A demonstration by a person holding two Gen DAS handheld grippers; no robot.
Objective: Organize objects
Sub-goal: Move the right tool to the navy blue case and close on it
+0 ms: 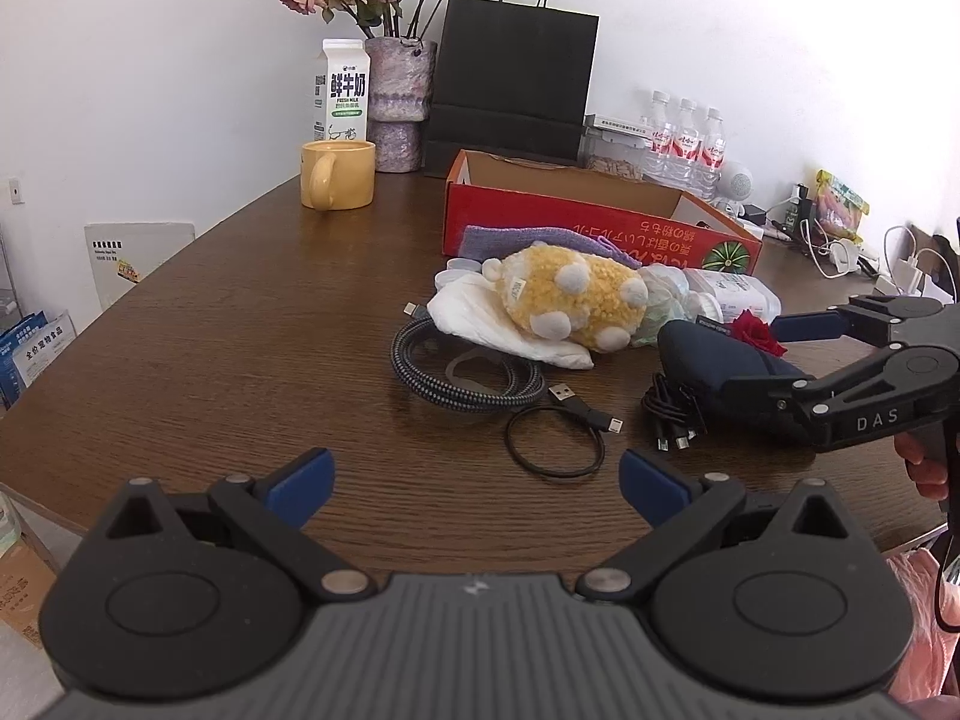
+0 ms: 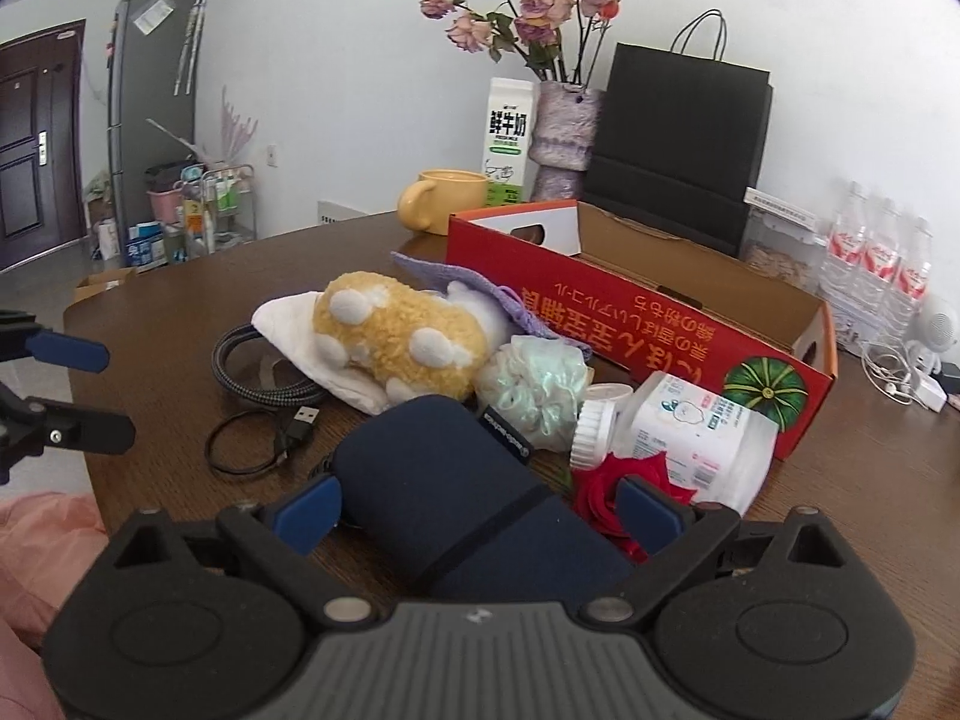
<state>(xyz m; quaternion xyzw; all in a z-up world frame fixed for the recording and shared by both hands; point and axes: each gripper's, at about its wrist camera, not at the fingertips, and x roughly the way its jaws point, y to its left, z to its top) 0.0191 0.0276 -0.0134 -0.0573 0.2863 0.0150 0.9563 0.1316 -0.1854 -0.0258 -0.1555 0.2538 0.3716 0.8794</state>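
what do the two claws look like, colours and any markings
Both look alike: black linkage arms with silver rivets, round black discs either side, a ribbed grey body and blue finger pads. The left claw matches the right claw, whose side reads "DAS" in white.

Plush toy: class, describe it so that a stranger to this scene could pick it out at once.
Find the red box on the table. In front of it lies a heap of odds and ends; the plush toy lies on a white cloth there. It alone is fuzzy yellow with white spots.
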